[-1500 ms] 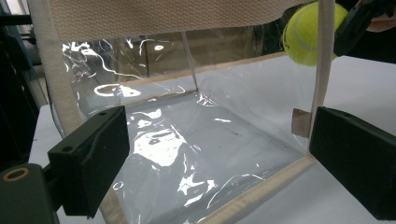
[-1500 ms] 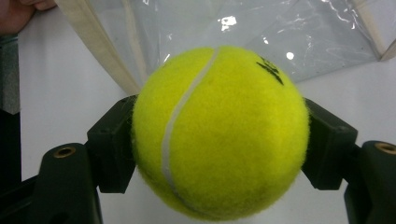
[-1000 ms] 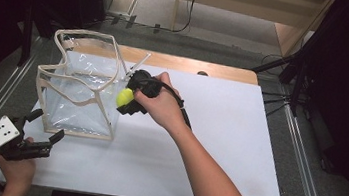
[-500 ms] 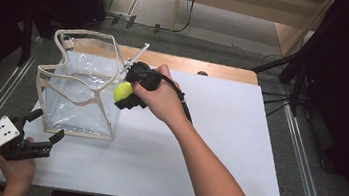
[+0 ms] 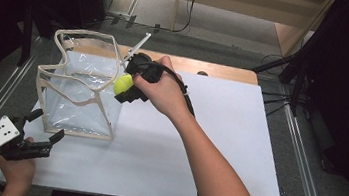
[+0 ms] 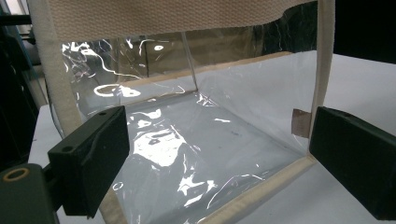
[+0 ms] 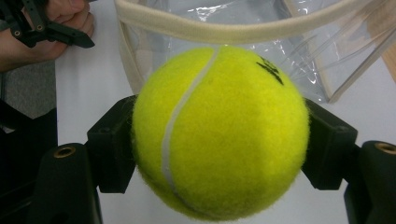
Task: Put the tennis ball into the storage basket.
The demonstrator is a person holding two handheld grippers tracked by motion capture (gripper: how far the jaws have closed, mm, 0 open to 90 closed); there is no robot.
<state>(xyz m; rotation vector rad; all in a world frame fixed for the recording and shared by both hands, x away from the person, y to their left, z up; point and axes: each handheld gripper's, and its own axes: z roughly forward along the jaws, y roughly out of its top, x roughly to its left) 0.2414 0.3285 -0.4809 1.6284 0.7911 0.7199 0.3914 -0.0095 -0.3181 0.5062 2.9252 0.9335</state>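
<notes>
The right claw [image 5: 126, 86], pinching the tennis ball [image 5: 123, 83] between its jaws, has moved left and farther since a second ago; the ball now hangs at the right rim of the clear bag [image 5: 80, 94], so the drop looks close; the left claw [image 5: 43, 135] waits spread at the bag's near corner; the floppy rim could snag; open white surface [image 5: 216, 148] lies to the right.

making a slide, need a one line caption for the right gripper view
Right gripper shut on a yellow tennis ball, held just outside the cream-trimmed rim of a clear plastic bag.
</notes>
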